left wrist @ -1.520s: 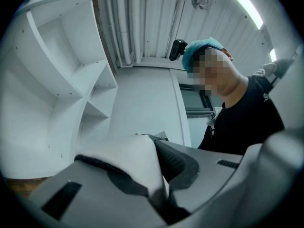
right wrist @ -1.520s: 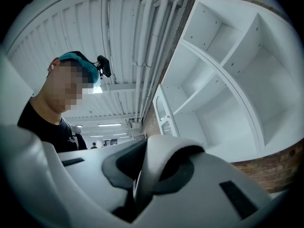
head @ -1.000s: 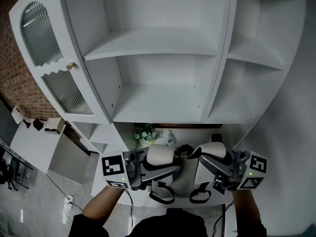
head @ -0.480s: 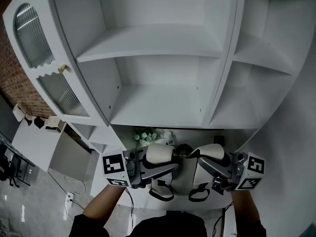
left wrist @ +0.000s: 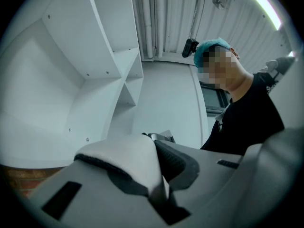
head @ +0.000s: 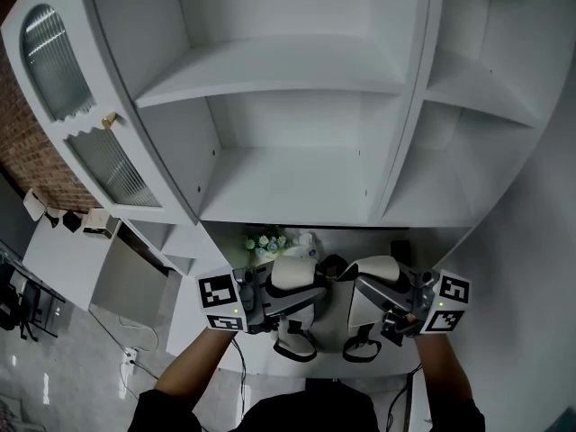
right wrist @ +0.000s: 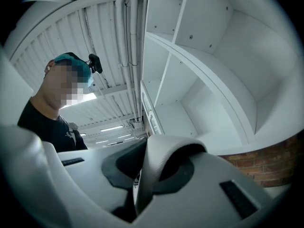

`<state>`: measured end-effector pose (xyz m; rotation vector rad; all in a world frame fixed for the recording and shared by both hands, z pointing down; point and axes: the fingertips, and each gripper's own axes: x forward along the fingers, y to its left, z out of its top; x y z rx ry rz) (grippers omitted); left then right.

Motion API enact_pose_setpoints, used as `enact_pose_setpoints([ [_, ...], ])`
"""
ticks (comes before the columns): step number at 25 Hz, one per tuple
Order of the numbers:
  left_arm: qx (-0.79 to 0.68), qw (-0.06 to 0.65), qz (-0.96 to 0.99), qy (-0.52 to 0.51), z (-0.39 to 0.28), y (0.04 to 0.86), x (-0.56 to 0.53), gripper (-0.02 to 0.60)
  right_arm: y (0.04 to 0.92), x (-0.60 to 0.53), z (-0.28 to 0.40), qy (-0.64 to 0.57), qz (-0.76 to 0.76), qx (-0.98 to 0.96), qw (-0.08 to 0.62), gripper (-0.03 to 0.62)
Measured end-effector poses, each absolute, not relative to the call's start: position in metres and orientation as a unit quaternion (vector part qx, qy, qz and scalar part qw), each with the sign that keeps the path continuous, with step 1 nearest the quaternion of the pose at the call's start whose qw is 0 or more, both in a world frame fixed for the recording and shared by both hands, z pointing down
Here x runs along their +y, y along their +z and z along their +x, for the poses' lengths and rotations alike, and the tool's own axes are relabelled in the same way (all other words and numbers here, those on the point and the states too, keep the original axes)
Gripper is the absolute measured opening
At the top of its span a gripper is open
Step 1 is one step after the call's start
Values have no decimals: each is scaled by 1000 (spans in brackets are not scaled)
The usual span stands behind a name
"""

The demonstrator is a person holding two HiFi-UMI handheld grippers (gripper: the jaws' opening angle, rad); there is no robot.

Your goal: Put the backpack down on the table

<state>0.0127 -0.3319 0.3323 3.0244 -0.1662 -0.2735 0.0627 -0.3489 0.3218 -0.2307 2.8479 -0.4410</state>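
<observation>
Left tongs [head: 301,297], right tongs [head: 367,293] each clamped on a strap [left wrist: 126,158] of backpack [head: 378,270]. Both lower than second ago. Backpack hangs between them over table [head: 360,241], contact unclear; set-down likely near.

We see shelving [head: 297,178] finished in smooth, matt white, its door [head: 56,61] of ribbed glass with a brassy knob [head: 110,121]. The wall [head: 16,142] is rough brick and the floor [head: 54,381] is glossy. The backpack strap [right wrist: 161,148] looks finely grained white, with dark woven edging. The left hand-held gripper [left wrist: 154,151] and right hand-held gripper [right wrist: 152,158] are matt grey plastic.
</observation>
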Motion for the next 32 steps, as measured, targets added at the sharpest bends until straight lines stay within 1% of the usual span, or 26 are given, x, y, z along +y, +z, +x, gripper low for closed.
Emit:
enact_pose_setpoints([
  [4,-57,59,993,-90,10,344,-335,52,334,-348,60,-156,-81,977,116,48],
  [9,-52,78,991,-100,3,359,-340,51,353,-340,53,-145,-89,982,80,48],
  [13,-50,99,989,-100,0,375,-335,51,370,-336,49,-163,-92,979,82,49],
  [19,-54,105,990,-81,6,398,-322,51,391,-332,50,-183,-100,974,85,49],
  [24,-44,115,990,-66,9,421,-309,51,415,-317,40,-151,-110,982,35,49],
  [29,-39,124,990,-56,9,442,-297,51,431,-308,37,-173,-112,978,37,51],
  [32,-37,141,987,-69,5,451,-291,51,446,-301,33,-178,-114,977,29,51],
])
